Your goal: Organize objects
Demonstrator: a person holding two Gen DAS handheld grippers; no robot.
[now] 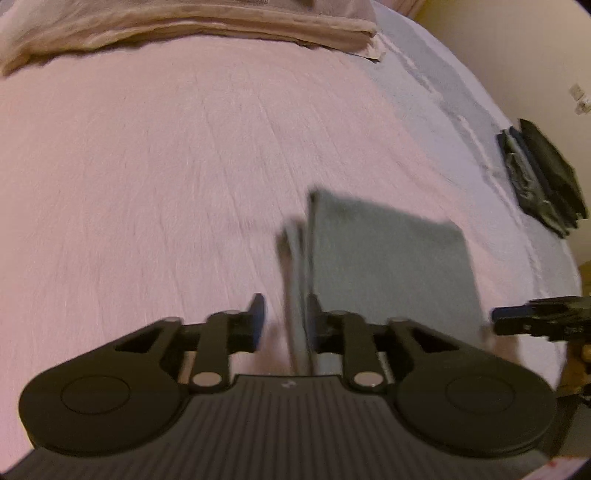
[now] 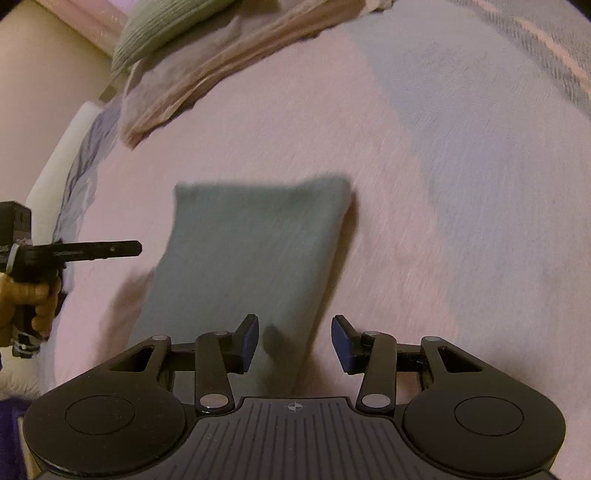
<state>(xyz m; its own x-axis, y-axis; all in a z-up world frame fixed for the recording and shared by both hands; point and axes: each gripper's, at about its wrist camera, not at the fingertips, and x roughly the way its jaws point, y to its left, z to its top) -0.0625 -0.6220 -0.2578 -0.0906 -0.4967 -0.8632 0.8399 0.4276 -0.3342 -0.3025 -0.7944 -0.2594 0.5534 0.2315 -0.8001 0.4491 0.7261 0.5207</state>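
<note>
Close in, my left gripper stood parted, its pads straddling the near left edge of the folded grey-green cloth without pinching it; motion blur doubled that edge, so I could not tell whether a pad touched fabric. My right gripper was wide open and held nothing, its left pad over the cloth's near right corner and its right pad over bare pink bedspread. The cloth lay flat on the bed between both tools.

My worry was this: the cloth looked soft and layered, so closing on only the top ply would peel the fold open when lifted. The bedspread's napped weave might also bunch into the jaws if I went too low.

Further off, the cloth was a limp, matte rectangle with rounded corners. Beyond it sat a dark, glossy flat bundle by the bed's edge, and farthest, a stack of folded beige bedding, thick and creased.
</note>
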